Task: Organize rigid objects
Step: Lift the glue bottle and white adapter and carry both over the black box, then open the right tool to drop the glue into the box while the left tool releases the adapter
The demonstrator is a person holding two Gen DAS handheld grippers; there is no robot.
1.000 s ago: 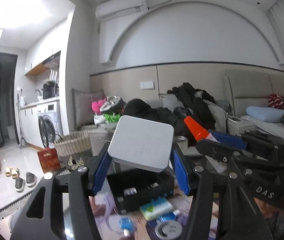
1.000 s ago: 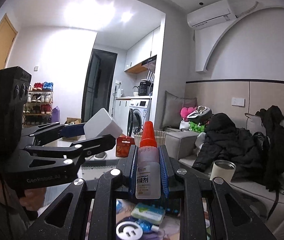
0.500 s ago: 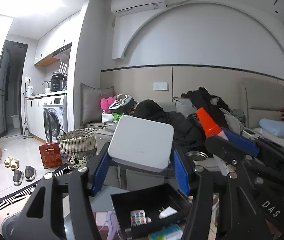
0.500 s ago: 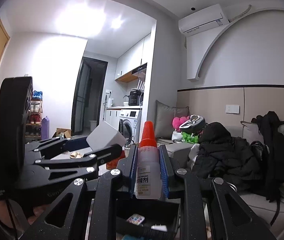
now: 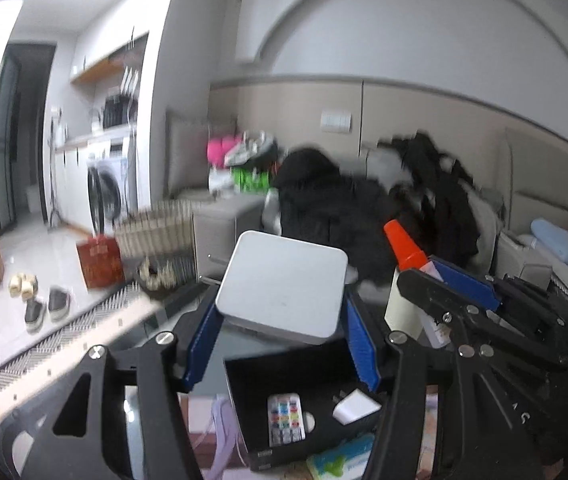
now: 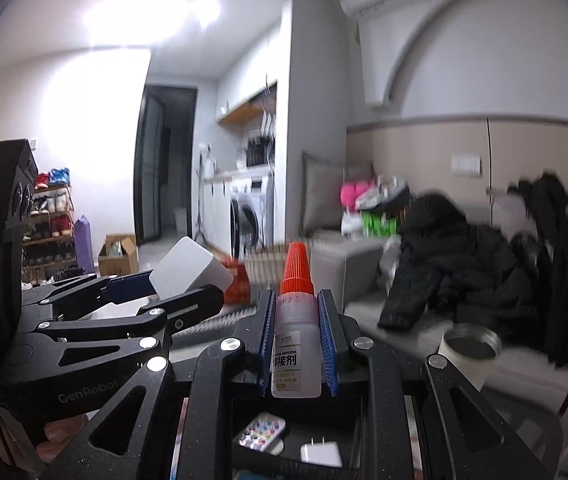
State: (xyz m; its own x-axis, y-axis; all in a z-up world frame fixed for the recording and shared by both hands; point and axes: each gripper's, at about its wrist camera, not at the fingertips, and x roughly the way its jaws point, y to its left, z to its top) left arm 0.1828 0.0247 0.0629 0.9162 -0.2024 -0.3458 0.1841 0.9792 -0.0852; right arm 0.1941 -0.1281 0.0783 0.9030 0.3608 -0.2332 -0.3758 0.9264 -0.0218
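Furthest left of the working things, the left gripper [image 5: 280,344] has its jaws pinching a flat white square box [image 5: 284,284] by two opposite sides, the box tilted with its broad face toward the camera and held in the air above the black tray [image 5: 240,400]. That tray sits below and between the two tools on a cluttered surface, and it already holds a small remote with coloured buttons [image 5: 285,418] and a white plug adapter [image 5: 353,406], lying near each other on its floor; these two look sorted. Just in front of the tray's near wall a green-and-white packet [image 5: 337,462] lies outside it and, by my reading, awaits its turn. To the right, the right gripper [image 6: 297,344] has its jaws pressed on the body of a glue bottle with an orange ribbed cap [image 6: 295,336], upright and likewise in the air over the tray's near part. A white cup with a dark lid [image 6: 469,350] stands well right of the tray, untouched. So the job appears roughly midway: two items in, two carried and not yet set down, at least one loose piece beside the tray. The background is blurred, so anything else on the surface cannot be counted.
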